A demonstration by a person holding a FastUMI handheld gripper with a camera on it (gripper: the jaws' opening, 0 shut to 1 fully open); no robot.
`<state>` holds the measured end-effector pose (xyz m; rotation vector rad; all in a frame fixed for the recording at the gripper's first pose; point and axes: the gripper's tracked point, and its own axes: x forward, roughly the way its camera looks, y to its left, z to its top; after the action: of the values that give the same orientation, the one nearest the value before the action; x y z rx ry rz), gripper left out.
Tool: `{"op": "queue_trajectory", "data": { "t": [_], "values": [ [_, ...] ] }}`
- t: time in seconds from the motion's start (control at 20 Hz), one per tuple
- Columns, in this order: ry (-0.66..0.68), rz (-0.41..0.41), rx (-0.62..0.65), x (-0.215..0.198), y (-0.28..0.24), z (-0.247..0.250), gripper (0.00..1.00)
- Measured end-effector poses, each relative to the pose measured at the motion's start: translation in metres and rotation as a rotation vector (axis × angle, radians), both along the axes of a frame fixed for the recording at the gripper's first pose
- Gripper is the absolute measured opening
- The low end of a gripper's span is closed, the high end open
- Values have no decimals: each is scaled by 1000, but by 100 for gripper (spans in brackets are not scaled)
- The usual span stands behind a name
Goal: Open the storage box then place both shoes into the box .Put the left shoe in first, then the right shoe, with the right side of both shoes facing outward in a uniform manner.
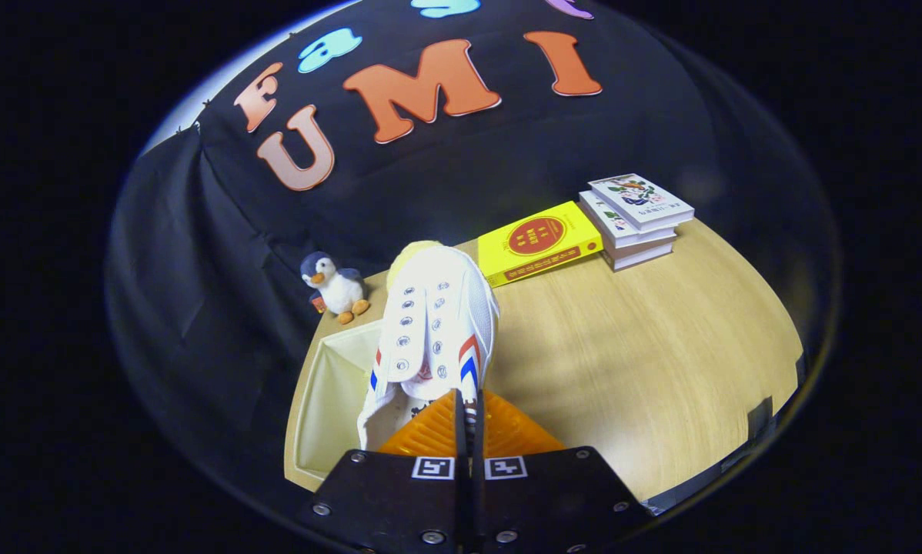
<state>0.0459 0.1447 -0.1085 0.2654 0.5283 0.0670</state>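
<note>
- The gripper (467, 408) has its fingers pressed close together, clamped on the rim of the white shoe (438, 323) by its opening.
- The shoe points away from the fingers, toe toward the booth wall (red and blue stripes on its sides).
- It hangs over the open cream box (330, 400) on the wooden table (646, 362).
- A toy penguin (334, 286) stands beyond the box; a yellow book (539, 241) and a stack of books (636, 219) lie farther off.
</note>
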Motion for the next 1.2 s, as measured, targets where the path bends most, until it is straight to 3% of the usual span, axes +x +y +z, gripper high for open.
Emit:
{"op": "queue_trajectory", "data": {
  "t": [0.4, 0.75, 0.9, 1.0, 1.05, 1.1, 1.15, 1.2],
  "values": [
    [64, 63, -45, 3, 83, -28, 0],
    [142, -18, -160, 10, 79, -79, 0],
    [165, -6, -216, 9, 85, -90, 2],
    [110, 14, -175, 10, 97, -74, 13],
    [77, 6, -170, 11, 97, -61, 31],
    [45, -1, -176, 12, 94, -48, 40],
    [19, -11, -179, 14, 90, -36, 56],
    [3, -17, -176, 13, 85, -29, 62]
  ]
}}
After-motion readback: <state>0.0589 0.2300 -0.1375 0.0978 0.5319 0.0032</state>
